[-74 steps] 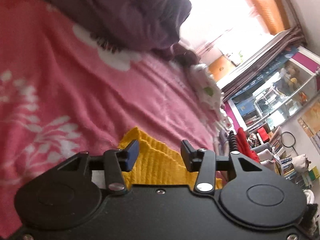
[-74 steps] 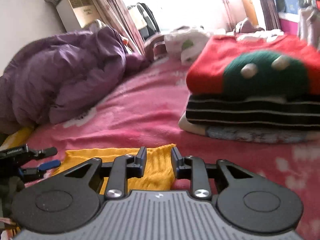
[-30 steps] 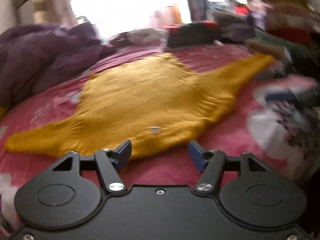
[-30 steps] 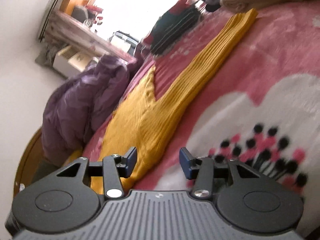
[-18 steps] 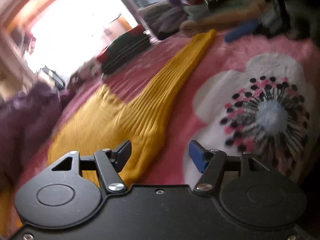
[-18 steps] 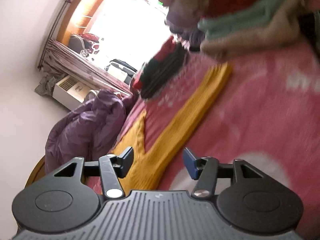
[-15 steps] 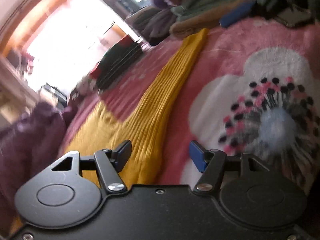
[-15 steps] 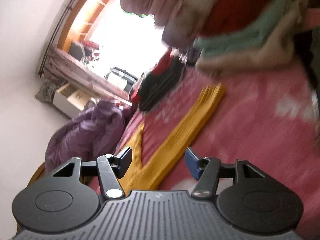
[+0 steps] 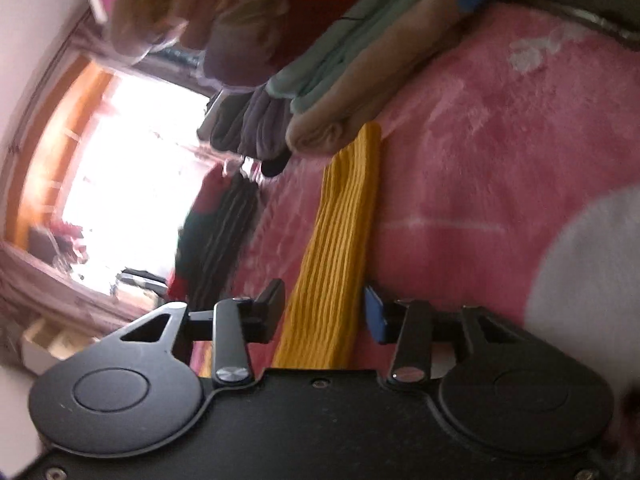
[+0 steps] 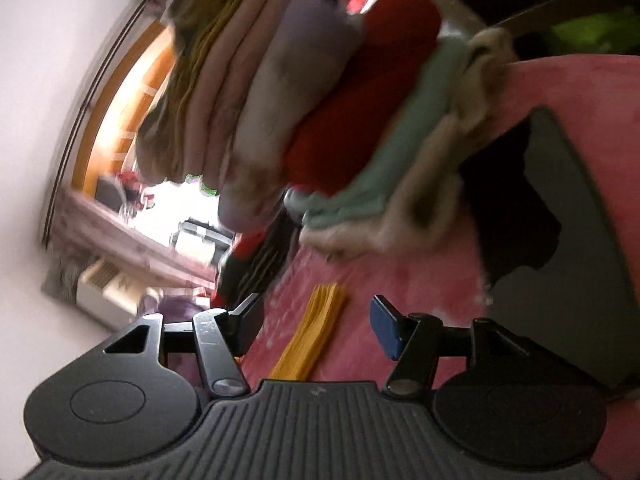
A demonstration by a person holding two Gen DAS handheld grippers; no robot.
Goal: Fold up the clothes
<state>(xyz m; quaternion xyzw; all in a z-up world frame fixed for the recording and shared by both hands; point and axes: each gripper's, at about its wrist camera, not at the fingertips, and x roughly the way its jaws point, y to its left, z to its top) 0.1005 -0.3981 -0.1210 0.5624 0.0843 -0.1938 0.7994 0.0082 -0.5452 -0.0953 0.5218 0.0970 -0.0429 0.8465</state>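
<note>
Grippers are both hovering with jaws wide, gripping nothing. Left gripper (image 9: 324, 312) is straddling the yellow sweater sleeve (image 9: 340, 240) lying on the pink blanket (image 9: 480, 152); right gripper (image 10: 316, 326) is facing the sleeve's far cuff (blurred) below a folded clothes stack (image 10: 320, 100).

A pink bed (image 9: 500, 152) is carrying everything. A yellow sleeve (image 9: 340, 240) is lying flat on it, with a clothes stack (image 10: 320, 120) sitting beside its end.

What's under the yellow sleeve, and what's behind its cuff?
The yellow sleeve lies flat on the pink blanket. Behind its cuff a stack of folded clothes sits on the blanket, beige at the bottom. Whether they touch is unclear, and nothing beneath the blanket shows.
</note>
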